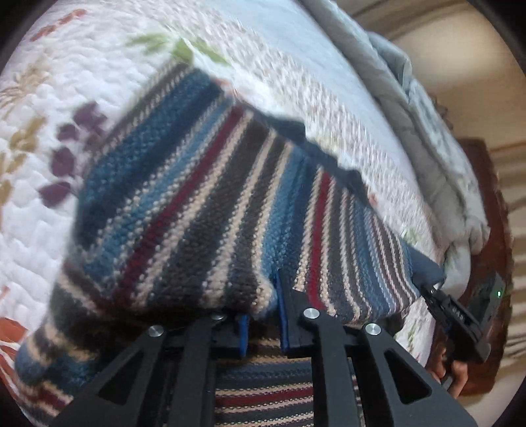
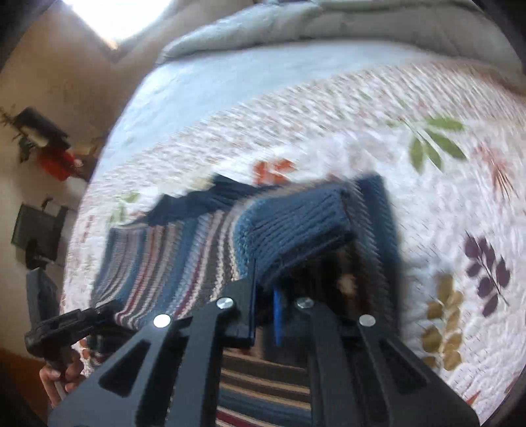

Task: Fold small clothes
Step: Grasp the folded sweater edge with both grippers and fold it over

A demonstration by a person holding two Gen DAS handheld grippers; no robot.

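1. A white quilted bedspread printed with green, purple, tan and orange leaves [image 1: 108, 39] spreads out ahead of both sets of jaws and fills most of each view.
2. A grey padded duvet [image 2: 250, 29], bunched up, lies along the far edge of the bedspread, well beyond the jaws.
3. The knitted garment striped in blue, dark grey, cream and dark red [image 1: 184, 203] lies on the bedspread directly in front of the jaws; its near edge is raised off the bed and drapes down below them. Motion blur softens its outline.
4. The left gripper [image 1: 263, 323], black with blue pads, has its jaws drawn close together, clamped on the garment's striped near edge.
5. The right gripper [image 2: 264, 315] is likewise pinched shut on the knit, with a ribbed blue band folded over just ahead of its jaws.
6. In each view the other gripper shows off to the side, gripping a corner of the garment, with a hand [image 2: 60, 374] on its handle.
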